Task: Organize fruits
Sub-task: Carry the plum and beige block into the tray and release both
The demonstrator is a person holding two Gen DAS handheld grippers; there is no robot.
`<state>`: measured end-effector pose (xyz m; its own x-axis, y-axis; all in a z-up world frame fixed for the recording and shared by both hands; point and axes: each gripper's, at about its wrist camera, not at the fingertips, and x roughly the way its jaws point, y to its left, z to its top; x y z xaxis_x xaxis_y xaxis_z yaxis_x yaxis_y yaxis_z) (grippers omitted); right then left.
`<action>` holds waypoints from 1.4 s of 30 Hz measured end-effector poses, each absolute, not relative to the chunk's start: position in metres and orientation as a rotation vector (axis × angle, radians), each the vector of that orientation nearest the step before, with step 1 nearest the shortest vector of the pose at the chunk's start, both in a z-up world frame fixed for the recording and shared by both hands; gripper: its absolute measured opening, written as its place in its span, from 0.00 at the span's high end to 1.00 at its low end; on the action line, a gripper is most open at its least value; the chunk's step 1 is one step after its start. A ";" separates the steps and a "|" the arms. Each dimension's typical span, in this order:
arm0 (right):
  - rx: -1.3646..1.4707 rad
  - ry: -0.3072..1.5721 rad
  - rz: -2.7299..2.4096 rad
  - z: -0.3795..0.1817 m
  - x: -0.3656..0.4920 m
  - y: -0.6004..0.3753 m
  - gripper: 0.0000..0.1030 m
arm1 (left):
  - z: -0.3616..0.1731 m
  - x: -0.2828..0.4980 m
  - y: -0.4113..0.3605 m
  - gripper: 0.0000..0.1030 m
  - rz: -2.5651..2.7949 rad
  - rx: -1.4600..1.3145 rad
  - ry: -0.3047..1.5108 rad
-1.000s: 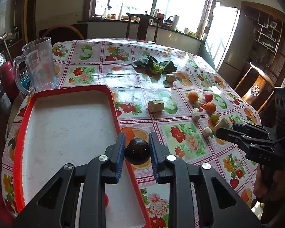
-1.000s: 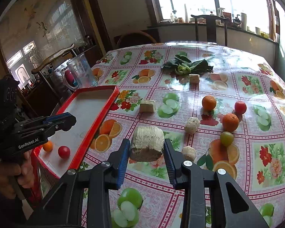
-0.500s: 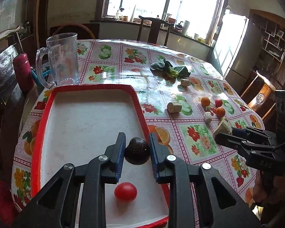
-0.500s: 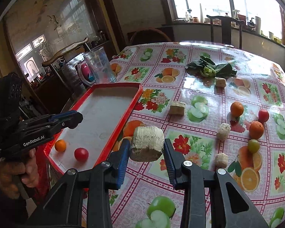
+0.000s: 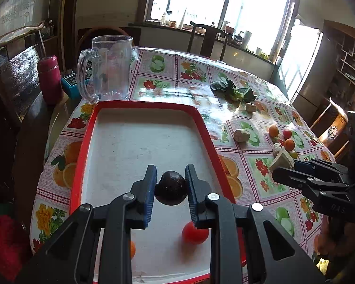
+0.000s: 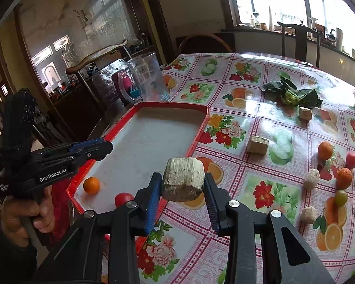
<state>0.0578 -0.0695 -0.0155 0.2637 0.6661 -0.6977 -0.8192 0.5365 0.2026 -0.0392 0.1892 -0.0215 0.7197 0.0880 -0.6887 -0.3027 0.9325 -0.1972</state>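
My left gripper [image 5: 170, 189] is shut on a dark round fruit [image 5: 170, 190] and holds it above the red-rimmed white tray [image 5: 142, 137]. A red fruit [image 5: 194, 233] and a small orange [image 5: 132, 249] lie in the tray's near end. My right gripper [image 6: 182, 184] is shut on a pale beige block [image 6: 183, 178] above the tablecloth, just right of the tray [image 6: 153, 139]. The left gripper [image 6: 99, 150] shows in the right wrist view over the tray's near corner. Loose oranges [image 6: 325, 150], a red fruit [image 6: 351, 160] and a green fruit [image 6: 340, 197] lie on the table at the right.
A clear plastic jug [image 5: 108, 67] stands behind the tray, with a pink flask [image 5: 49, 79] to its left. Leafy greens [image 6: 291, 94] and several beige chunks [image 6: 258, 144] lie on the fruit-print tablecloth. Chairs stand around the table.
My left gripper has moved left with the dark fruit, from over the tray's right rim to over the tray's inside. My right gripper has shifted left towards the tray, still holding the block.
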 end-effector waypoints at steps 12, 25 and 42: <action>-0.240 0.857 1.078 -0.027 0.051 -0.028 0.65 | -0.033 -0.051 0.223 0.78 0.274 -0.337 0.757; -0.302 0.908 1.113 -0.048 0.049 0.010 0.65 | -0.049 -0.050 0.241 0.78 0.292 -0.368 0.793; -0.424 0.963 1.108 -0.078 0.049 0.039 0.65 | -0.073 -0.044 0.249 0.78 0.286 -0.382 0.875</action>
<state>0.0487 0.0391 -0.0777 0.1169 0.5571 -0.8222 -0.8918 0.4231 0.1599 -0.0438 0.2490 -0.0735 0.6105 0.0874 -0.7872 -0.3944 0.8954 -0.2065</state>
